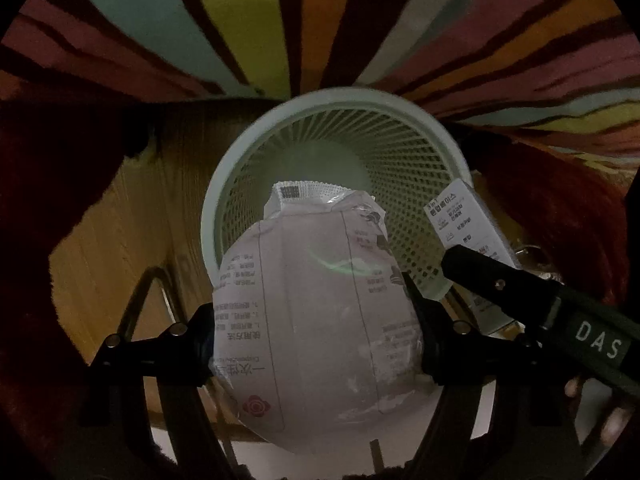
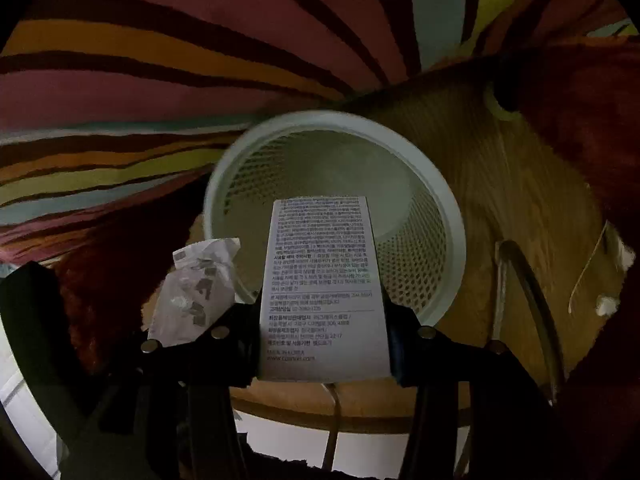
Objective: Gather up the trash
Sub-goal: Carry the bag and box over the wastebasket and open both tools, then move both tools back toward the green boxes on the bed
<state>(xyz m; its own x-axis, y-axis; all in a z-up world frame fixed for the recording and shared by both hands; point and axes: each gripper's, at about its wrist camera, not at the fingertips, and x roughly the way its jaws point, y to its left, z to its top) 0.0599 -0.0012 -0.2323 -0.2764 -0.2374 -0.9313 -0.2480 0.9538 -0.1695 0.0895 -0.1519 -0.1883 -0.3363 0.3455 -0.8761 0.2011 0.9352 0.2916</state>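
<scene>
My left gripper (image 1: 314,320) is shut on a crumpled white plastic wrapper (image 1: 316,312) with printed text and holds it over the near rim of a pale green mesh waste basket (image 1: 240,168). My right gripper (image 2: 324,328) is shut on a white printed carton (image 2: 324,280) and holds it over the same basket (image 2: 440,200). The carton (image 1: 464,216) and the right gripper's arm show at the right of the left wrist view. The wrapper (image 2: 196,284) shows at the left of the right wrist view. The basket's inside looks bare.
The basket stands on a round wooden table top (image 1: 120,240) with a metal frame (image 2: 532,300). A striped multicoloured rug (image 1: 500,48) lies behind it. A dark red furry surface (image 2: 580,128) borders the table. White floor (image 2: 360,440) shows below the table edge.
</scene>
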